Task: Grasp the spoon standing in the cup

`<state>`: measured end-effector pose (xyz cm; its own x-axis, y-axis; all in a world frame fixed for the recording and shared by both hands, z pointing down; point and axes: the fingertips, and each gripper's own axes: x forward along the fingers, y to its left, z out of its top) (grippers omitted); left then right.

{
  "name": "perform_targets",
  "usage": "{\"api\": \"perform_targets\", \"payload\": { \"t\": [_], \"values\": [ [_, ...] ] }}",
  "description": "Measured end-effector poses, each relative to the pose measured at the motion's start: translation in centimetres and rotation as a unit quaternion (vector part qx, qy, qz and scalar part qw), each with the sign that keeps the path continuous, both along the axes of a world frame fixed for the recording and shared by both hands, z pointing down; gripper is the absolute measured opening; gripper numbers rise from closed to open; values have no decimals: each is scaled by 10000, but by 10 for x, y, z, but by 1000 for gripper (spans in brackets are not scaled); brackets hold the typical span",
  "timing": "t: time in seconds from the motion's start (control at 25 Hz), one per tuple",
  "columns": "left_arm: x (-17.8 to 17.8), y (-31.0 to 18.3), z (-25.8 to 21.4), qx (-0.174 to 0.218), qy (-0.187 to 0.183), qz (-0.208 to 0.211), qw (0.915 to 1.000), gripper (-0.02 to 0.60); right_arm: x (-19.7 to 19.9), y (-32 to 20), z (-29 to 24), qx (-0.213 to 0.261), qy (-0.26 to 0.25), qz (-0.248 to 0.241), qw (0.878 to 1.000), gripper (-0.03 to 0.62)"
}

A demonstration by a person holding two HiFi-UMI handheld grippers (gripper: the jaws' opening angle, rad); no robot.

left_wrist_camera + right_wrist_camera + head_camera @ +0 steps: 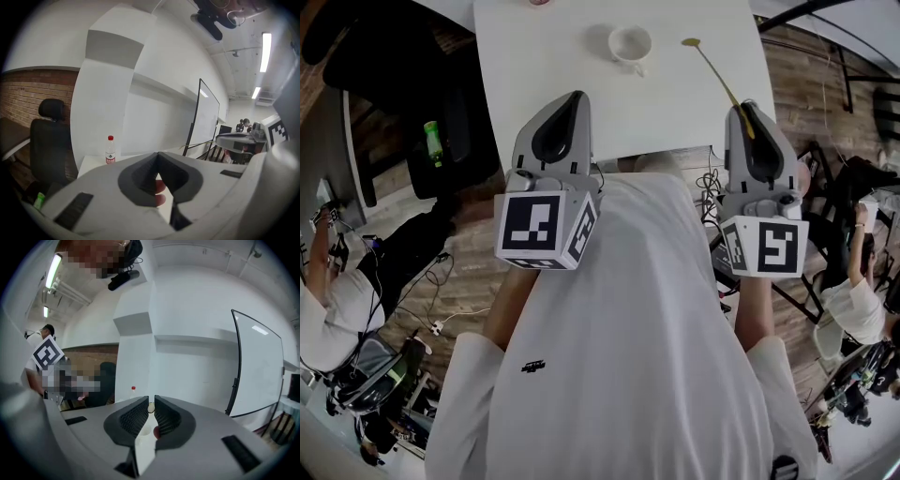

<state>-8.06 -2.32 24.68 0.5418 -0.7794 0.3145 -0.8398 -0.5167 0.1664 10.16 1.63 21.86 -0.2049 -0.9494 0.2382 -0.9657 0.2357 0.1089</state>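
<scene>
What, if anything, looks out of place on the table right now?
Only the spoon: it is not in the cup but clamped by its handle in the right gripper, sticking out at a slant over the white table. The cup stands upright with no spoon in it; nothing looks spilled or damaged.

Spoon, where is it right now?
In the head view, the spoon sticks out of the right gripper, over the table's right side, right of the cup.
</scene>
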Motion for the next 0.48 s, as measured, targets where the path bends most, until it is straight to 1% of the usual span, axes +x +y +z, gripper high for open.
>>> {"api": "perform_targets", "payload": {
  "t": [0.28, 0.48],
  "values": [
    [6, 4, 1, -38, -13, 151, 9999, 11, -2, 5, 3, -25, -61, 106, 9999, 39],
    [6, 9, 2, -65, -26, 179, 9998, 11, -3, 11, 3, -44, -77, 144, 9999, 38]
  ]
}}
